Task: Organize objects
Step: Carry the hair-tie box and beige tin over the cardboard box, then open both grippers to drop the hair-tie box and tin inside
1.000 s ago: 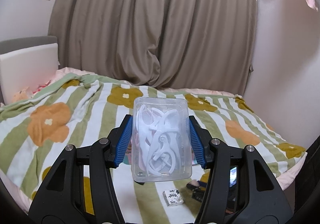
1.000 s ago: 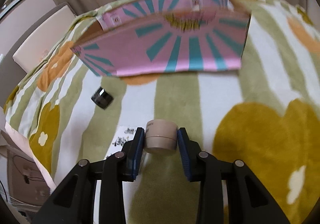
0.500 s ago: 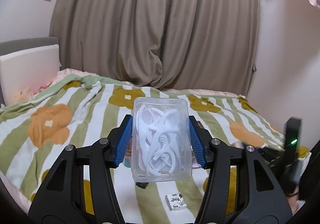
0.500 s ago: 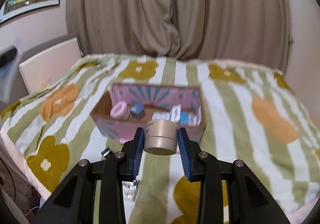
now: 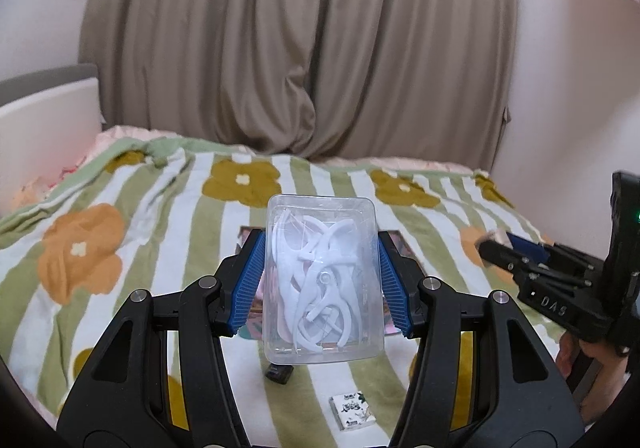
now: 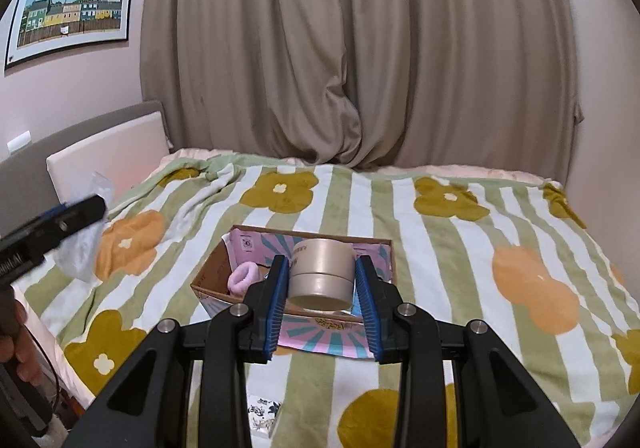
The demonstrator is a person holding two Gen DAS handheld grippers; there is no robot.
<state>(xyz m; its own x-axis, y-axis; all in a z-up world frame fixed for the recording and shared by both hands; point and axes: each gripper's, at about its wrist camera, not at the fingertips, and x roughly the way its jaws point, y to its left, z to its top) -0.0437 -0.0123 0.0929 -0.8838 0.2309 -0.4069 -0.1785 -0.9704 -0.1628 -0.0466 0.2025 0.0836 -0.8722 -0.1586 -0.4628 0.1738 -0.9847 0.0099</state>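
My left gripper (image 5: 322, 280) is shut on a clear plastic box of white floss picks (image 5: 323, 284), held up above the bed. My right gripper (image 6: 322, 288) is shut on a round beige jar (image 6: 322, 274), held in the air just in front of an open pink and teal cardboard box (image 6: 320, 332). The box holds a pink ring-shaped thing (image 6: 245, 277) and other small items. In the left wrist view the cardboard box (image 5: 394, 244) is mostly hidden behind the plastic box. The right gripper (image 5: 504, 246) also shows there at the right edge, and the left gripper (image 6: 86, 210) at the left of the right wrist view.
The bed has a striped flowered blanket (image 6: 460, 248). A small black object (image 5: 279, 372) and a small white patterned packet (image 5: 353, 410) lie on the blanket near its front edge; the packet also shows in the right wrist view (image 6: 262, 416). Curtains and a headboard (image 6: 108, 156) stand behind.
My right gripper has lifted the jar off the blanket and tilted up and back, bringing the open box into view. My left gripper has risen slightly with the plastic box.
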